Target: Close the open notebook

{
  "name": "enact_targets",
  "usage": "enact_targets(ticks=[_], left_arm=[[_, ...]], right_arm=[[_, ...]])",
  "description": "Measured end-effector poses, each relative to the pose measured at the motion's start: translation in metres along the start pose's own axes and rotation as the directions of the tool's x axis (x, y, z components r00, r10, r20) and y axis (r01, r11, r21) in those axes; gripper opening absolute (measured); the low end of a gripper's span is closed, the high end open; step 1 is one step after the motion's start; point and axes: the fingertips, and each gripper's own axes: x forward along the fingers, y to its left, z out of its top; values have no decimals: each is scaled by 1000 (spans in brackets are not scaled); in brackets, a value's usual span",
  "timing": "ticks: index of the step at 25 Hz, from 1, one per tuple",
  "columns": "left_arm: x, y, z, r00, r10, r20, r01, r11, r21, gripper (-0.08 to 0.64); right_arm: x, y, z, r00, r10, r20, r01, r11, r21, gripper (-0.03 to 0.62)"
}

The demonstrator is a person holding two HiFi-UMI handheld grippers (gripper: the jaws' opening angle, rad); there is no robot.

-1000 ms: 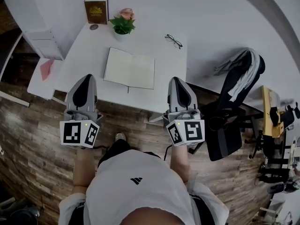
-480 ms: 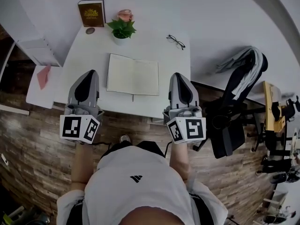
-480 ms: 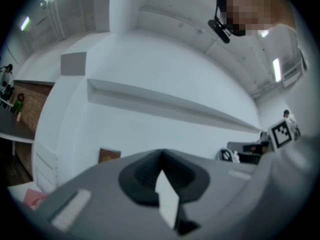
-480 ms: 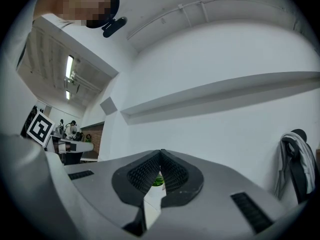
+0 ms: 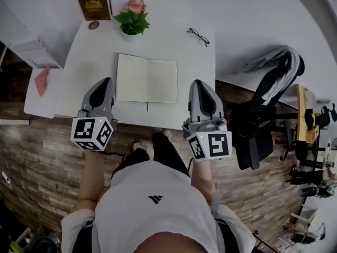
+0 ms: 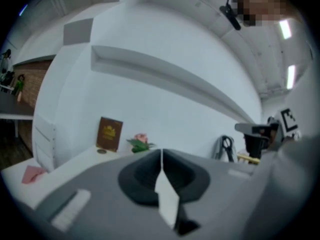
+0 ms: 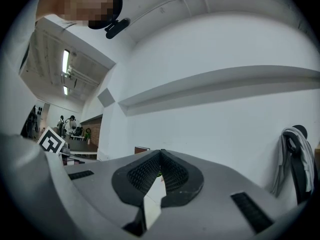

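Observation:
The open notebook lies flat with blank cream pages on the white table, a thin ribbon hanging out at its near edge. My left gripper hovers over the table's near left part, just left of the notebook's near corner, jaws shut and empty. My right gripper hovers just right of the notebook's near right corner, also shut on nothing. In the left gripper view the jaws meet in a thin line. In the right gripper view the ribbed pads touch at the tip. The notebook is hidden in both gripper views.
A brown book leans on the wall at the table's back, next to a small potted plant. Glasses lie at the back right. A black chair draped with clothing stands to the right. A low white side table carries something pink.
The person has stepped toward the table. Both grippers have come forward over its near edge, toward the notebook's near corners. The left one has also dropped lower.

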Motion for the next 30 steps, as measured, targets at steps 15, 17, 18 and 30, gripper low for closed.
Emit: enact_targets(ticks=[15, 17, 18, 30], left_arm=[[35, 37, -131, 955, 41, -293, -132, 945, -300, 220], [37, 40, -143, 948, 48, -315, -153, 935, -320, 221], [37, 41, -148, 945, 55, -323, -166, 930, -329, 221], [38, 38, -160, 931, 70, -358, -194, 927, -322, 76]], right_arm=[[35, -19, -22, 995, 67, -78, -66, 998, 13, -5], [36, -24, -25, 994, 67, -85, -66, 998, 16, -5], [36, -26, -26, 994, 68, -87, -67, 998, 16, -5], [36, -45, -33, 993, 65, -98, -63, 998, 22, -5]])
